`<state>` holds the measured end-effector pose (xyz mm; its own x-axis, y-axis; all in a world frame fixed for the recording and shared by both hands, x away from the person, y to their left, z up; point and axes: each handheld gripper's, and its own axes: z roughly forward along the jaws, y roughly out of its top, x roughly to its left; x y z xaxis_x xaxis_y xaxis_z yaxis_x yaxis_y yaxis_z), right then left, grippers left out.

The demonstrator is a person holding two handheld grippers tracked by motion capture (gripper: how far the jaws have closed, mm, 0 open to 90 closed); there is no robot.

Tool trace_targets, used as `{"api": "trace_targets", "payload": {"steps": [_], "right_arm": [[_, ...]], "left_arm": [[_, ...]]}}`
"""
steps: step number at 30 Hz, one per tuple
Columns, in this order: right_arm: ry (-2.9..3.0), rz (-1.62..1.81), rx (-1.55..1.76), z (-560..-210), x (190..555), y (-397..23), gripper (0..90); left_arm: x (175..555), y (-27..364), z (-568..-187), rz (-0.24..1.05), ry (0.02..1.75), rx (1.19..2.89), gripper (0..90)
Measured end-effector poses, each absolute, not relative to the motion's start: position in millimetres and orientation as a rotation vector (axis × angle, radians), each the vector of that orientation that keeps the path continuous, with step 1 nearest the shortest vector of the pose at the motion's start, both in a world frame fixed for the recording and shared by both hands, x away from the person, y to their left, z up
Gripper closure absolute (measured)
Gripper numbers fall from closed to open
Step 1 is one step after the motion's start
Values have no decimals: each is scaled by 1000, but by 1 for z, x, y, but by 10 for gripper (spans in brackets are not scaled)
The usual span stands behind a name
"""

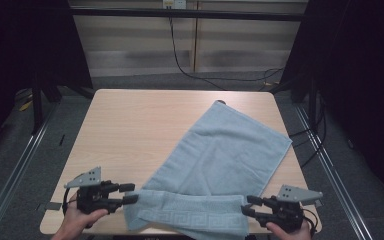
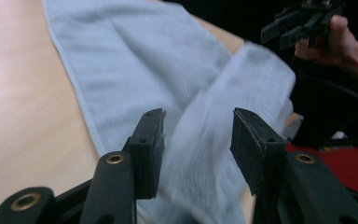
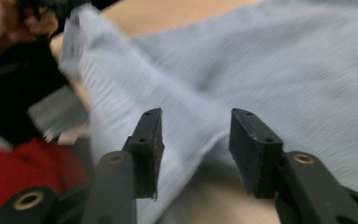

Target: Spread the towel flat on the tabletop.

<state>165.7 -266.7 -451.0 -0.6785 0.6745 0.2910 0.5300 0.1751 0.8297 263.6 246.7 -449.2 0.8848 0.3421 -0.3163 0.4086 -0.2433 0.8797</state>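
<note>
Both sets of tongs stood jaws apart, gripping nothing: left gripper [image 1: 130, 193] and right gripper [image 1: 247, 205] flanked the folded near end of a pale blue towel [image 1: 220, 150], which lay diagonally across the wooden table [image 1: 130, 125] beyond them

A pale wooden table [image 1: 130, 125] spreads bare ahead of the fingers [image 1: 126, 188] of the left gripper [image 1: 135, 193]. Far beyond both sets of fingers, a black cable [image 1: 178, 57] hangs down light wall panels [image 1: 135, 40] to the grey floor [image 1: 10, 165]. A metal rail [image 1: 22, 157] runs along the floor outward of the left fingers, and another rail [image 1: 332, 172] outward of the right gripper [image 1: 246, 204]. A small grey patch [image 1: 52, 205] lies behind the left fingers. In the left gripper view, something red [image 2: 349, 163] sits past the right-hand finger.
</note>
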Motion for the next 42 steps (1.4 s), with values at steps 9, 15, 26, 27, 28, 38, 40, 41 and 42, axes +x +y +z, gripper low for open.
{"api": "trace_targets", "payload": {"steps": [9,15,26,27,28,38,40,41,42], "right_arm": [[2357,1393,1272,-471,234,-259,682],[2490,1339,1220,-481,238,-236,675],[2637,1382,1116,-486,208,-219,792],[2632,1393,1110,-485,206,-219,819],[2622,1419,1103,-482,203,-219,863],[2711,1552,937,-468,158,-208,790],[2681,1535,944,-464,157,-209,734],[2661,1545,964,-463,161,-212,733],[2638,1544,983,-464,167,-215,724]], "left_arm": [[342,194,-471,-30,723,1993,628],[335,160,-489,-89,617,2159,642],[287,182,-485,-219,482,2191,539],[282,183,-482,-232,470,2187,540],[278,184,-481,-232,460,2187,540],[232,200,-480,-411,367,2143,542],[239,201,-473,-344,388,2124,540],[247,199,-471,-344,401,2118,546],[254,197,-470,-320,412,2117,547]]}}
